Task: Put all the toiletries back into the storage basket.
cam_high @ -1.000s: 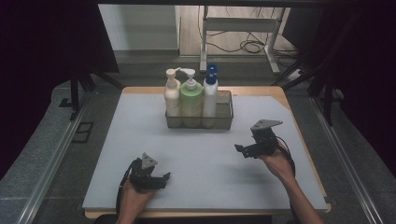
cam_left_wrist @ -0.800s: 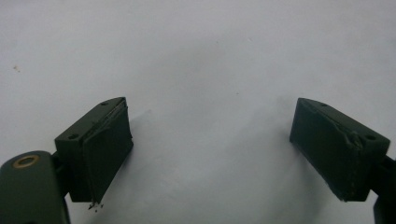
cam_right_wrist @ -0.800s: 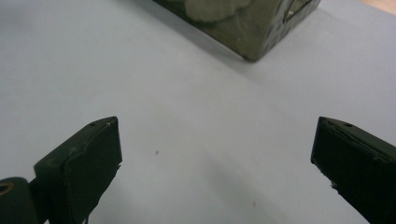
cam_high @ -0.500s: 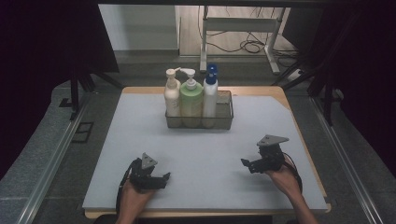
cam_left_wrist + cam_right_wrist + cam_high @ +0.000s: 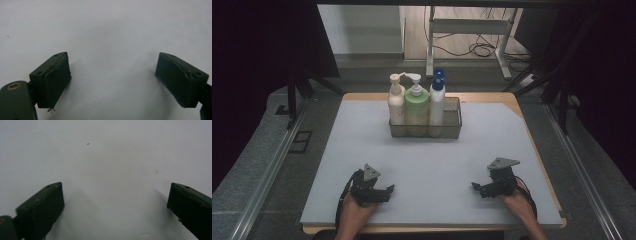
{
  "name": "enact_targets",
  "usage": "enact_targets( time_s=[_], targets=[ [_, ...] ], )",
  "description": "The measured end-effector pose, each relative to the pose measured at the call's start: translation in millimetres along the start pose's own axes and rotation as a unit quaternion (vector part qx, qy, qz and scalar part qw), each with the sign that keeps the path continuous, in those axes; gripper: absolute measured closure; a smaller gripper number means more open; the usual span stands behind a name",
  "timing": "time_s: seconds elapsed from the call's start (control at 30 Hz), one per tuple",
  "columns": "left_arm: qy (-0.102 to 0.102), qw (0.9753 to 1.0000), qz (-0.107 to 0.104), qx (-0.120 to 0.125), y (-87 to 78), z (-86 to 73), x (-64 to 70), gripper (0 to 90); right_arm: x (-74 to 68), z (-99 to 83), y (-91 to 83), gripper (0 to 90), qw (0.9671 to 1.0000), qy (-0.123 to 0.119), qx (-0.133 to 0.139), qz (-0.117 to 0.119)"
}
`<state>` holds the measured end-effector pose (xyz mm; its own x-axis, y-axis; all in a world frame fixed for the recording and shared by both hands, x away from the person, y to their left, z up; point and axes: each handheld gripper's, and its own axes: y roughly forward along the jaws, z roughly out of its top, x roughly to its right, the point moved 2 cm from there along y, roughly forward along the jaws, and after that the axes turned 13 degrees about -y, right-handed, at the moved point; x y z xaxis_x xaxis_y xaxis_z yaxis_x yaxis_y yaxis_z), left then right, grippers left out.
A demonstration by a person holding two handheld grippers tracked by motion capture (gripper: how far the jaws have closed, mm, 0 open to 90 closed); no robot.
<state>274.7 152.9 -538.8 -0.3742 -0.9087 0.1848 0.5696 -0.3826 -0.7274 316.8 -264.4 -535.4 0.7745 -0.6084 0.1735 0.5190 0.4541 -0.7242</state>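
Note:
A dark mesh basket (image 5: pixel 452 131) stands at the back middle of the white table mat (image 5: pixel 437 165). It holds a cream pump bottle (image 5: pixel 396 102), a green pump bottle (image 5: pixel 417 107) and a white bottle with a blue cap (image 5: pixel 437 102), all upright. My left gripper (image 5: pixel 387 191) rests low on the mat near the front left, open, nothing between its jaws (image 5: pixel 112 80). My right gripper (image 5: pixel 476 188) sits near the front right, also open and empty, its jaws wide over bare mat (image 5: pixel 115 202).
The mat ends at a wooden table edge (image 5: pixel 512 97) on all sides. Metal rails (image 5: pixel 277 155) run along both sides below the table. A desk frame and cables (image 5: pixel 477 45) lie on the floor behind.
My right gripper has moved down toward the front edge of the table and a little to the right. The left gripper has stayed put.

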Motion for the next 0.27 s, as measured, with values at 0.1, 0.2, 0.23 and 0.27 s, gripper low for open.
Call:
enact_targets(
  time_s=[0.1, 0.2, 0.23, 0.27],
  targets=[
    [0.000, 1.0000, 0.000, 0.000, 0.0, 0.1, 0.0, 12.1, 0.9, -2.2, -0.9, 0.8, 0.9999, 0.010, 0.006, 0.003],
    [0.000, 1.0000, 0.000, -0.001, 0.1, 0.2, 0.0, 12.1, 0.4, -2.5, -0.4, 0.3, 0.9999, 0.009, 0.005, 0.003],
    [-0.001, 1.0000, 0.000, -0.001, 0.1, 0.2, 0.2, 12.1, 0.6, -2.7, -0.3, 0.2, 0.9999, 0.010, 0.005, 0.004],
    [-0.002, 1.0000, 0.000, -0.002, 0.1, 0.5, 0.2, 12.1, 0.7, -2.9, -0.4, 0.3, 0.9999, 0.010, 0.006, 0.004]
  ],
)
